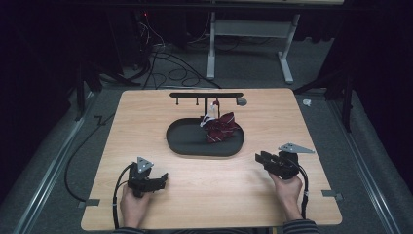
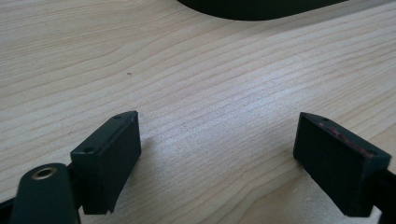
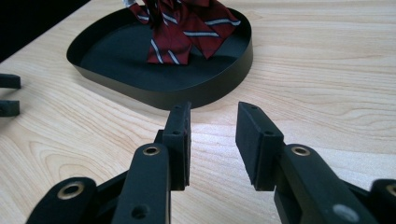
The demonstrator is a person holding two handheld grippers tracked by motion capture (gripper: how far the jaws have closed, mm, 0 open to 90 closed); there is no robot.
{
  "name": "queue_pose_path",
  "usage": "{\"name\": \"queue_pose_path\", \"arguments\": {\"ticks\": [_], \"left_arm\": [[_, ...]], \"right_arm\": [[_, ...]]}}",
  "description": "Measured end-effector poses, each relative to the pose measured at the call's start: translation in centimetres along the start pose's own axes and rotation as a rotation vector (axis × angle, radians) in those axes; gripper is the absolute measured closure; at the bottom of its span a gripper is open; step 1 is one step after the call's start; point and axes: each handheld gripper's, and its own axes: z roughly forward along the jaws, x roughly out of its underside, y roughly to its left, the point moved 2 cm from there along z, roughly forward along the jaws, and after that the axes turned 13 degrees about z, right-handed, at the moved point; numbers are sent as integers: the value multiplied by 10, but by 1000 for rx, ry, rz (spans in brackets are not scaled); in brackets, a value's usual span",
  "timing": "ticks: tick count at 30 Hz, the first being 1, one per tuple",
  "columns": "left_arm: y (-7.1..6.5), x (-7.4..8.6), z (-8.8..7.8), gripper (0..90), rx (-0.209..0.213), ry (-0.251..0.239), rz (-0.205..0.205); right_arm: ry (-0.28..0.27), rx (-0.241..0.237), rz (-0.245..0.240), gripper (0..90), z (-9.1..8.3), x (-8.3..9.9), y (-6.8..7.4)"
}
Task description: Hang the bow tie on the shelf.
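A dark red tie with pale stripes (image 1: 222, 128) (image 3: 187, 28) lies bunched in the right half of a black oval tray (image 1: 185, 145) (image 3: 205, 91), and its top reaches up toward a hook of the small black rack (image 1: 206, 95) behind the tray. My left gripper (image 1: 163, 179) (image 2: 217, 154) rests low over the table's near left part with its jaws wide apart and nothing between them. At the near right, my right gripper (image 1: 260, 158) (image 3: 212, 140) points at the tray's front wall. It is open with a narrower gap and holds nothing.
The wooden table (image 1: 146, 122) has bare wood around the tray, whose edge (image 2: 257, 9) shows ahead of the left gripper. In the right gripper view, the left gripper's jaw tips (image 3: 9, 93) show at far left. Cables and table legs (image 1: 211, 53) stand on the floor beyond.
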Motion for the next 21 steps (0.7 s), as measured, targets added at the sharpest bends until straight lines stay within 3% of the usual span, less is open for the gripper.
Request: {"name": "queue_pose_path", "arguments": {"ticks": [21], "left_arm": [[0,0,0,153,0,0,0]], "right_arm": [[78,58,-34,673,25,14,2]]}}
